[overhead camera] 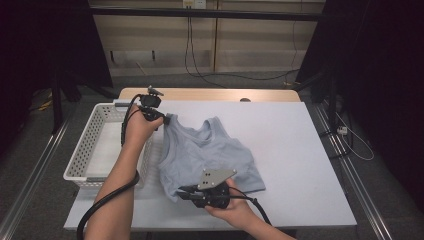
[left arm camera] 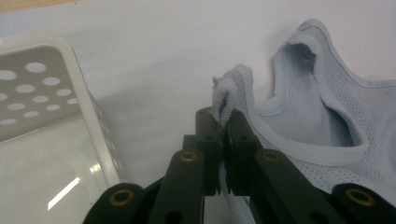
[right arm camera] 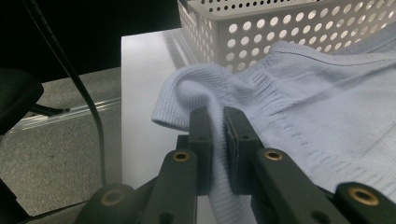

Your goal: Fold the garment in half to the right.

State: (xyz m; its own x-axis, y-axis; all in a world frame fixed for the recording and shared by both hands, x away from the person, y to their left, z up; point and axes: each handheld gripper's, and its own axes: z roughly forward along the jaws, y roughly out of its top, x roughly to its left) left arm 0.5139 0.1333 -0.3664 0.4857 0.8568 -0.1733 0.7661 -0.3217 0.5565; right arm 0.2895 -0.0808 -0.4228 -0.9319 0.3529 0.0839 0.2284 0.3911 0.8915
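1. Light-blue knitted sleeveless top (overhead camera: 210,155) is spread on the white table (overhead camera: 300,165), just beside the white perforated plastic basket (overhead camera: 95,145).
2. Left gripper (left arm camera: 223,122) is clamped on a bunched shoulder strap (left arm camera: 229,91).
3. Right gripper (right arm camera: 217,122) is clamped on the ribbed hem (right arm camera: 187,100) near the table's front edge.

The tank top (overhead camera: 210,155) I'm holding is soft pale-blue knit cloth, open mesh near the neckline and ribbed at the hem. My basket (overhead camera: 85,150) is glossy white plastic, punched with round holes. The table (overhead camera: 290,150) top looks smooth and matt white, with a bare wood edge at the back.
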